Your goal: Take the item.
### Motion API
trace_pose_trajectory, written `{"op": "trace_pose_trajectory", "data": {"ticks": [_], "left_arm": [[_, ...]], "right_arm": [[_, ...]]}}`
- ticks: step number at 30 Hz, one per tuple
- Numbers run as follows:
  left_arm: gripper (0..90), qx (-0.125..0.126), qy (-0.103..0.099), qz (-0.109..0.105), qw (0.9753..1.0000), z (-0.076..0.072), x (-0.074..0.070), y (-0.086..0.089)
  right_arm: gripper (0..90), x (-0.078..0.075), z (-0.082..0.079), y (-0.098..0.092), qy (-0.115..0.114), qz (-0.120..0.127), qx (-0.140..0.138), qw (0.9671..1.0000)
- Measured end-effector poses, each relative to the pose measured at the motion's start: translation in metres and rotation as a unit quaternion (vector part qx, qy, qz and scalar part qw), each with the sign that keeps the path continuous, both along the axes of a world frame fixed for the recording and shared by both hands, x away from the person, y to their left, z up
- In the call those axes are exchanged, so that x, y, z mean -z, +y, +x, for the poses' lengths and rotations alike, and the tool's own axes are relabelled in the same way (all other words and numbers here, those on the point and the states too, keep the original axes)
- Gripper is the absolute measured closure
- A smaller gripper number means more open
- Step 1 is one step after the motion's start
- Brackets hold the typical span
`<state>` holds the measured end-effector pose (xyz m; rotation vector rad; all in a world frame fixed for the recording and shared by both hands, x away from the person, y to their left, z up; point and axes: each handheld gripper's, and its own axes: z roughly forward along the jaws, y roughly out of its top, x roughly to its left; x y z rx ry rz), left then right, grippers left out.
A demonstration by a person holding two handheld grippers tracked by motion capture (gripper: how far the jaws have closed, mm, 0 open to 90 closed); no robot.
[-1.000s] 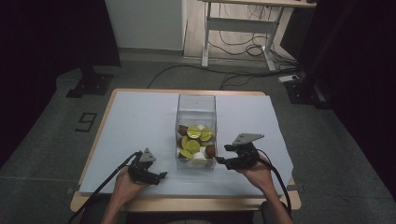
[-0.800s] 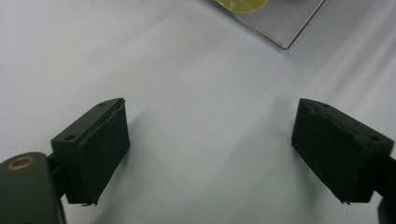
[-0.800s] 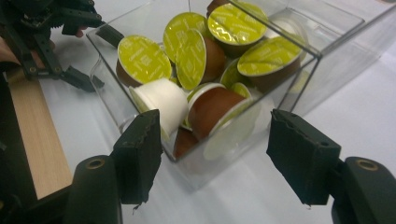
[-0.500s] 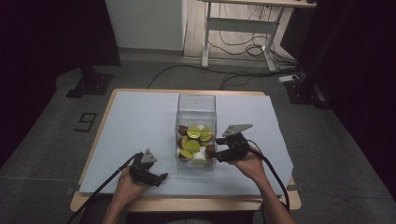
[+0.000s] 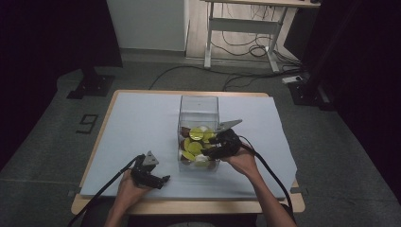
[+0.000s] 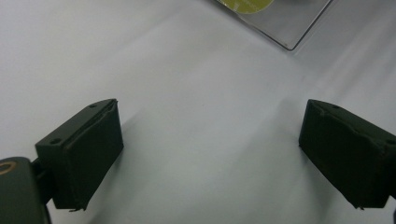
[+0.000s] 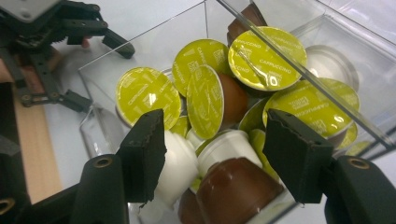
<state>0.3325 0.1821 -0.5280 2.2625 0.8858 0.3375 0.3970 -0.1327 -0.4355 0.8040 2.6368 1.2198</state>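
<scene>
My left gripper (image 5: 152, 174) sits on the white sheet (image 5: 137, 127) nearest me, down-left of the clear box (image 5: 198, 106), jaws spread wide with bare sheet between them. In the left gripper view one bottom corner of the box (image 6: 292, 44) pokes in at the top edge, rest cut off, plus a sliver of a green lid.

My right gripper (image 5: 213, 147) is at the box's right wall near its top, jaws spread over the pile of coffee capsules (image 7: 219, 107), pinching nothing. Closest between the jaws: one brown capsule (image 7: 236, 186) and two white ones (image 7: 180, 161). Behind those, green foil lids reading cappuccino: I count about six full faces in the right gripper view, more partly buried, so no exact total. One more brown capsule (image 7: 250, 14) at the far wall, and one whitish lid (image 7: 331, 58) on the right behind the box edge, glare makes it hard to read.

One box, one sheet, one table (image 5: 189, 208). Seen from above, the capsules are a green, brown and white heap in the box's bottom half, too small to count. The left gripper (image 7: 51, 42) shows through the box wall, farther off.
</scene>
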Motion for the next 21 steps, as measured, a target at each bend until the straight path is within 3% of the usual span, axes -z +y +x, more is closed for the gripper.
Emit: {"op": "trace_pose_trajectory", "data": {"ticks": [21], "left_arm": [[5.7, 0.0, 0.0, 0.001, 1.0, 0.0, 0.0, 0.0]], "right_arm": [[48.9, 0.006, 0.019, 0.038, 0.021, -0.067, -0.003, 0.9975]]}}
